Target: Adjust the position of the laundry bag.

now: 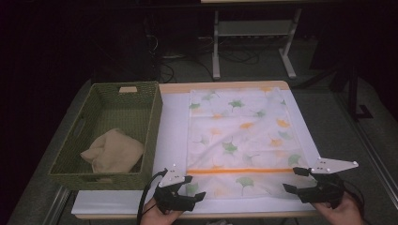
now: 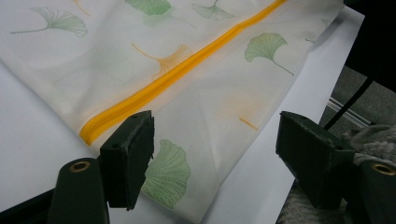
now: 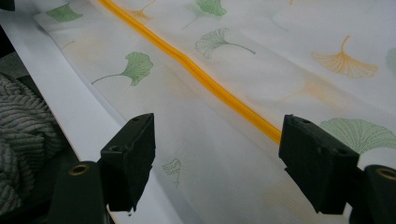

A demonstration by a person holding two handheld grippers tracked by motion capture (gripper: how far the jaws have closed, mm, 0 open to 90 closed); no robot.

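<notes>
A white cloth bag printed with green and orange ginkgo leaves lies flat on the table, an orange zipper running across it near the front edge. My left gripper hovers at the bag's front left corner, jaws open, nothing between them. At the front right corner my right gripper is also open. The zipper shows in the left gripper view. In the right gripper view the zipper runs diagonally between the jaws, farther off.
A green woven basket stands to the left of the bag with a beige cloth inside. The white table surface ends close behind my grippers. A white desk frame stands beyond the table.
</notes>
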